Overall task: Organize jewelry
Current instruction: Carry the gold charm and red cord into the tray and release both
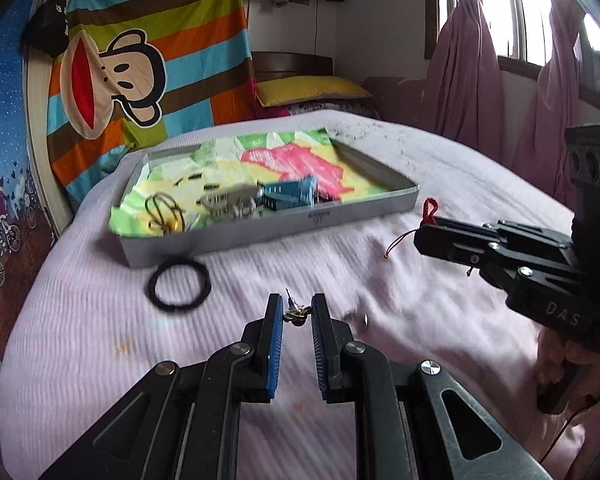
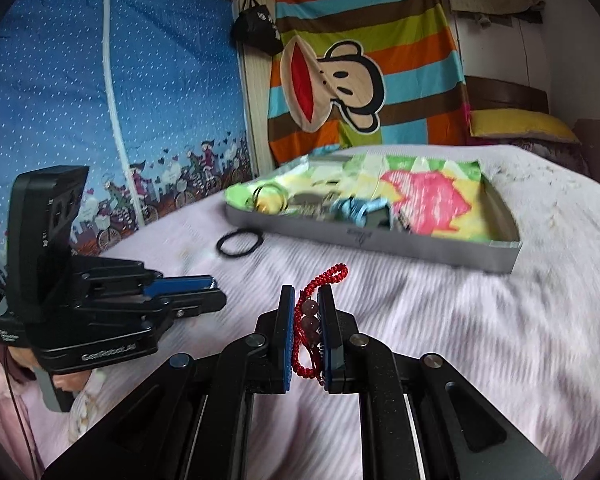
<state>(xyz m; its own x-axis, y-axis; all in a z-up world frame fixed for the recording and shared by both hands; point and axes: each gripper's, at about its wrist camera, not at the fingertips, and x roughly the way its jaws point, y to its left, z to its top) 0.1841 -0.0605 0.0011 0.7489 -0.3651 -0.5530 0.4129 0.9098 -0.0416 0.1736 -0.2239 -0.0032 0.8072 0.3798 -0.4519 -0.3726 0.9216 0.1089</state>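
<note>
Earring [image 1: 296, 312] pinched in left jaws, red bracelet [image 2: 312, 320] in right; hair tie [image 1: 179, 282] beside tray [image 1: 260, 228].

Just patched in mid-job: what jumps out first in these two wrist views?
Each gripper has a piece pinched: the left gripper is shut on a small earring, the right gripper on a red cord bracelet with pink beads, both above the pale pink bedspread. Ahead lies the grey tray lined with bright cloth, with a black hair tie on the bed by its near corner.
</note>
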